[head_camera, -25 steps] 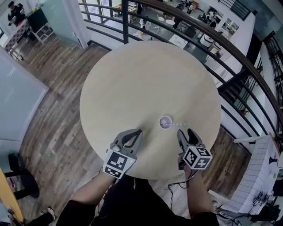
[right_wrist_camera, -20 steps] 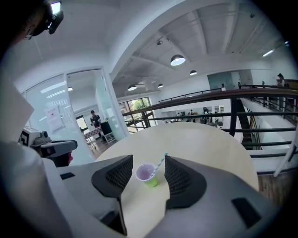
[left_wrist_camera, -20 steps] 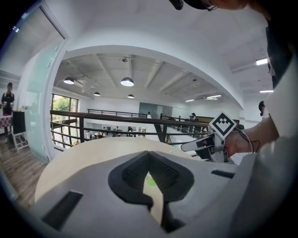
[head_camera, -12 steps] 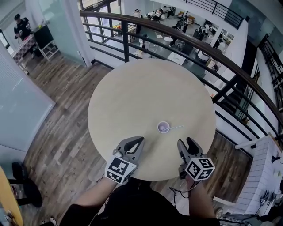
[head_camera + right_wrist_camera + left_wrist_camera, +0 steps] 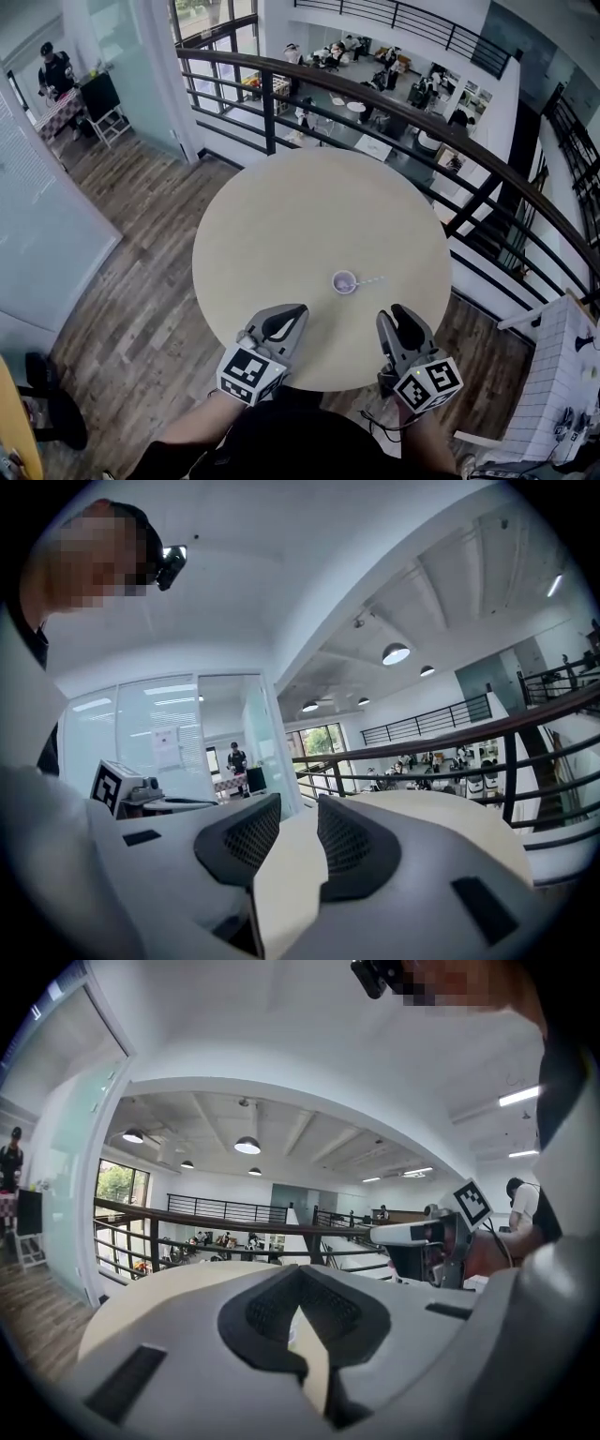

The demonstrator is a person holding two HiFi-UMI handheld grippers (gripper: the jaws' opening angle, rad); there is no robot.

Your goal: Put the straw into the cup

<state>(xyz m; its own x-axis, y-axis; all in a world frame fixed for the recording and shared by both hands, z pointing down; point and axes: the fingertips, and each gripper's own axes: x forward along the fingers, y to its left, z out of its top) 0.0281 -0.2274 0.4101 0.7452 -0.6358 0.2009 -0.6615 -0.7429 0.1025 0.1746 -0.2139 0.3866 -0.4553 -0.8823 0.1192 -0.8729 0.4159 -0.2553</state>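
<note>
Round table carried only the task items. Left gripper was closed on nothing. Right gripper was empty, jaws part-spread and just closing. Both hung at the near edge, clear of the cup, likely because the job looked done: straw sat inside it, leaning right.

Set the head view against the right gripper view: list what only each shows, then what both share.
Head view only: the cup with the straw sticking out rightward, and the wooden floor. Right gripper view only: ceiling lamps and the person's head-mounted camera. Both: the round table, the railing, the left tongs and the right tongs, whose jaws stand apart with nothing between, having just been closing.
</note>
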